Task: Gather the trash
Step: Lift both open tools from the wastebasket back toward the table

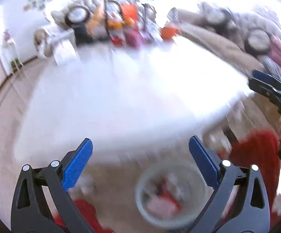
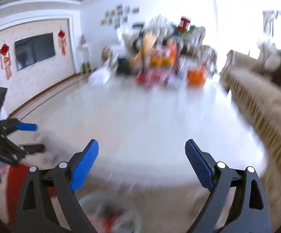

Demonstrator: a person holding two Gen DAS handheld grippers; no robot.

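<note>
Both views are blurred by motion. A pale round waste bin (image 1: 170, 194) with red and pink trash inside stands on the floor below a white table (image 1: 121, 101). My left gripper (image 1: 140, 151) is open and empty, above and just behind the bin. My right gripper (image 2: 142, 151) is open and empty over the table's near edge (image 2: 140, 174); the bin (image 2: 109, 213) shows low between its fingers. The right gripper (image 1: 257, 81) appears at the right edge of the left wrist view, the left gripper (image 2: 29, 136) at the left of the right wrist view.
A beige sofa (image 2: 260, 101) runs along the right. Cluttered colourful items, an orange box (image 2: 196, 74) among them, stand beyond the table. A television (image 2: 34, 50) hangs on the left wall. Something red (image 1: 257, 155) lies by the bin.
</note>
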